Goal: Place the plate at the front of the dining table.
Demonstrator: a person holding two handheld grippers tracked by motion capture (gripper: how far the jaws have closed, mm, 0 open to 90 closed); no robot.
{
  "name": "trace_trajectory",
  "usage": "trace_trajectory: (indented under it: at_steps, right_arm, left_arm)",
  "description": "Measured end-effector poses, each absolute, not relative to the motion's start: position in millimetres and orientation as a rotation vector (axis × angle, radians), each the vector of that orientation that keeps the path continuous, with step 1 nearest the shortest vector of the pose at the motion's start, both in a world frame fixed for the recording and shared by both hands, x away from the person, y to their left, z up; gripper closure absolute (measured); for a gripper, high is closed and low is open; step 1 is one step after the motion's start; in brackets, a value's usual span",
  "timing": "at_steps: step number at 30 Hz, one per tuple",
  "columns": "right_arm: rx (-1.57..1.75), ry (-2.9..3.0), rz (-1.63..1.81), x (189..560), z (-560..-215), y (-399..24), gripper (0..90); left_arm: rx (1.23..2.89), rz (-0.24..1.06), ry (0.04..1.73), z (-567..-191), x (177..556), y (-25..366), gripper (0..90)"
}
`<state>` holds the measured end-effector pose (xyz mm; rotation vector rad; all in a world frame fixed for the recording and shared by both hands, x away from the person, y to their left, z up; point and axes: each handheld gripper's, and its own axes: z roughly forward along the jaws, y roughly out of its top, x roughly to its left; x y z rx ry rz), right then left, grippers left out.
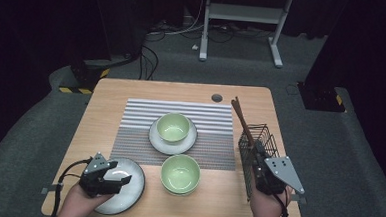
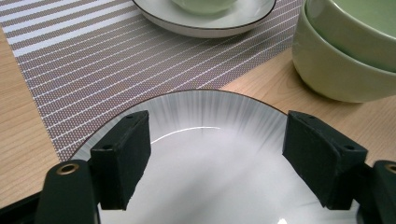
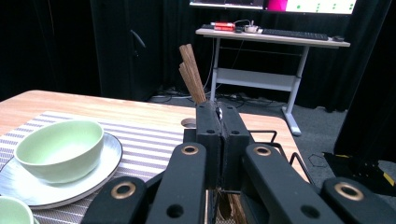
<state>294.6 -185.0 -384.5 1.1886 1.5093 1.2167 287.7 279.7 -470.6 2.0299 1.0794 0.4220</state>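
My left gripper (image 1: 119, 172) (image 2: 217, 135) stands open over a white plate (image 1: 132, 190) (image 2: 210, 186) at the table's front left, with the plate's far rim between its jaws and nothing pinched. My right gripper (image 1: 256, 148) (image 3: 218, 112) is shut on the near rim of a black wire basket (image 1: 260, 134) (image 3: 276, 135) at the right edge. Brown chopsticks (image 1: 241, 118) (image 3: 190, 70) stick up out of the basket just beyond the jaws.
A striped placemat (image 1: 135, 130) (image 2: 116, 60) covers the middle of the wooden table (image 1: 106, 99). On it a green bowl (image 1: 173, 127) (image 3: 60, 149) sits on a white saucer (image 1: 158, 142) (image 3: 100, 172). Two stacked green bowls (image 1: 180, 174) (image 2: 336, 60) stand in front, right of the plate.
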Motion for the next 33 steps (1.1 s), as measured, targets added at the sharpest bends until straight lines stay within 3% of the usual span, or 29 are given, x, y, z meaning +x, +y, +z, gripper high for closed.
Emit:
trace_trajectory:
  at_steps: [33]
  right_arm:
    - [1.171,1.463,1.267,288.2,-378.7,-186.5,88.7]
  left_arm:
    - [2.038,0.421,1.084,-471.9,288.6,279.8,23.8]
